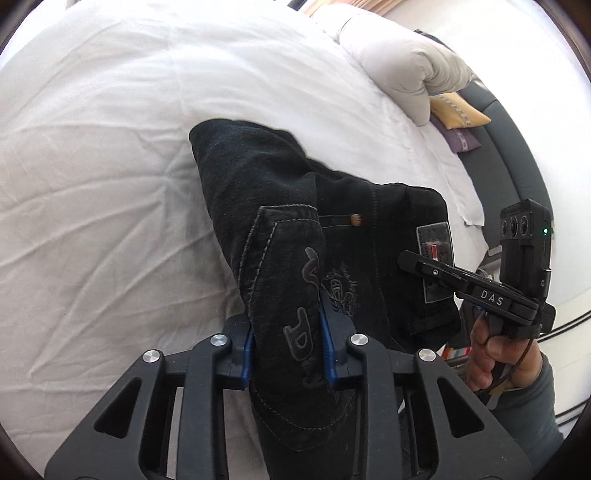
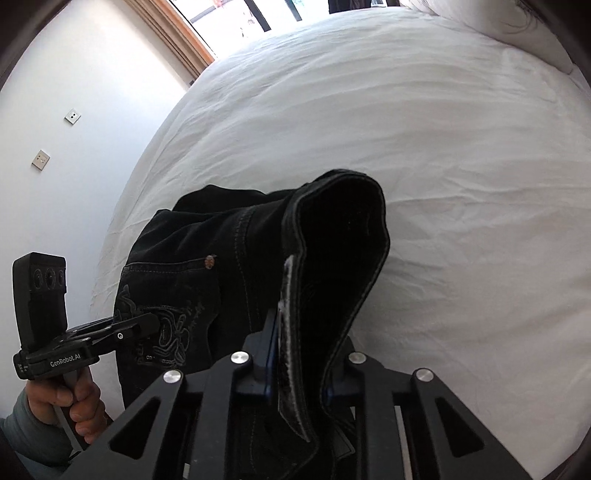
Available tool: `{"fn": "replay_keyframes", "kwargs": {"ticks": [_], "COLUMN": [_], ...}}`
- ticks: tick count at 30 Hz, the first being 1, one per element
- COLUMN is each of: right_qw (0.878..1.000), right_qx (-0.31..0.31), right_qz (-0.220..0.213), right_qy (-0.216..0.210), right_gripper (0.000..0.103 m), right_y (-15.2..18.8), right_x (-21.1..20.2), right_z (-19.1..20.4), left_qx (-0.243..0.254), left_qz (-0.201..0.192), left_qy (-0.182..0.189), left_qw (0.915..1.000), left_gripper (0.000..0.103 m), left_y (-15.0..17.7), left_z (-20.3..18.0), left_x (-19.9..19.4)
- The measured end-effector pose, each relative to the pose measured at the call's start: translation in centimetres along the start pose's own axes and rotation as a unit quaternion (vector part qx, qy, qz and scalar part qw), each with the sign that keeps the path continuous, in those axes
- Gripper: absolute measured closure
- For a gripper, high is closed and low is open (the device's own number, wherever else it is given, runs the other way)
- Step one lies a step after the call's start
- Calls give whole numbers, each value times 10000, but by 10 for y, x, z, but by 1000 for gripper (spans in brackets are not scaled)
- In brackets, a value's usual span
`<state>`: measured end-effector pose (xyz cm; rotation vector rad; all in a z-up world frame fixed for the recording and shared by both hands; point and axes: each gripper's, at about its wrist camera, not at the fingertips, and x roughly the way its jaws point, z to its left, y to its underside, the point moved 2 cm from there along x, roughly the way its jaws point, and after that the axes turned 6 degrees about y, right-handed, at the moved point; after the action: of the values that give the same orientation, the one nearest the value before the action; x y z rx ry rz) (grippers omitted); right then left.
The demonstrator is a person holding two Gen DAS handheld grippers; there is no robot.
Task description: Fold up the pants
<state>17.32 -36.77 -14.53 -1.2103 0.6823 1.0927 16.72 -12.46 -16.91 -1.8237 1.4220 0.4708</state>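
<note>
Black denim pants (image 1: 258, 177) lie bunched on the white bed (image 1: 110, 147). My left gripper (image 1: 286, 332) is shut on a fold of the seat with the stitched back pocket, its blue pads (image 1: 328, 332) pressing both sides. In the right wrist view the pants (image 2: 192, 236) hang partly lifted, and my right gripper (image 2: 299, 354) is shut on the waistband beside the leather patch (image 2: 291, 332). The right gripper (image 1: 410, 258), held by a hand (image 1: 487, 354), reaches in over that patch. The left gripper (image 2: 147, 325) shows at the left, held by a hand (image 2: 74, 398).
A grey-white pillow (image 1: 406, 62) sits at the bed's far right, with a yellow cushion (image 1: 458, 110) and a purple cloth (image 1: 461, 140) beside a grey padded headboard (image 1: 517, 155). A white wall with two sockets (image 2: 72, 117) and a window (image 2: 229, 18) border the bed sheet (image 2: 406, 129).
</note>
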Motion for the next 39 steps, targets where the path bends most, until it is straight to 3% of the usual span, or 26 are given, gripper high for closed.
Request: {"fn": "replay_keyframes", "kwargs": {"ticks": [4, 8, 12, 18, 20, 21, 22, 25, 27, 29, 31, 39], "right_qw": [9991, 9966, 9933, 9944, 9954, 9960, 9960, 9905, 9918, 9933, 9938, 9900], "right_qx": [-200, -200, -142, -2, 163, 288, 453, 661, 501, 469, 532, 443], "right_qz": [-363, -663, -724, -337, -120, -62, -1, -220, -314, -312, -440, -1197], "right_qy": [-83, -453, -891, -1003, -938, -841, -771, -1184, -1129, -1011, -869, -603], "right_gripper": [83, 83, 83, 83, 79, 68, 63, 63, 59, 49, 37, 34], "right_y": [-15, -47, -83, -117, -115, -113, -109, -99, -91, -88, -93, -72], "right_x": [-24, -32, -10, 56, 79, 90, 100, 107, 105, 96, 90, 21], "right_z": [27, 50, 69, 81, 70, 63, 53, 37, 45, 44, 49, 63], "left_qx": [226, 364, 419, 210, 193, 177, 140, 138, 212, 227, 305, 553], "left_qz": [-357, -673, -747, -455, -395, -416, -452, -566, -560, -573, -706, -1247], "left_qy": [-125, -310, -616, -901, -1069, -1124, -1123, -1081, -1300, -1470, -1570, -2105], "left_qw": [9990, 9966, 9944, 9947, 9933, 9926, 9925, 9924, 9897, 9872, 9846, 9680], "left_gripper": [78, 78, 78, 75, 63, 57, 53, 44, 39, 27, 22, 6], "left_y": [-17, -52, -83, -104, -102, -101, -100, -98, -96, -103, -99, -71], "left_z": [-6, 9, 42, 101, 115, 120, 124, 130, 124, 123, 108, 49], "left_x": [-39, -76, -87, -62, -48, -45, -43, -42, -42, -47, -53, -100]}}
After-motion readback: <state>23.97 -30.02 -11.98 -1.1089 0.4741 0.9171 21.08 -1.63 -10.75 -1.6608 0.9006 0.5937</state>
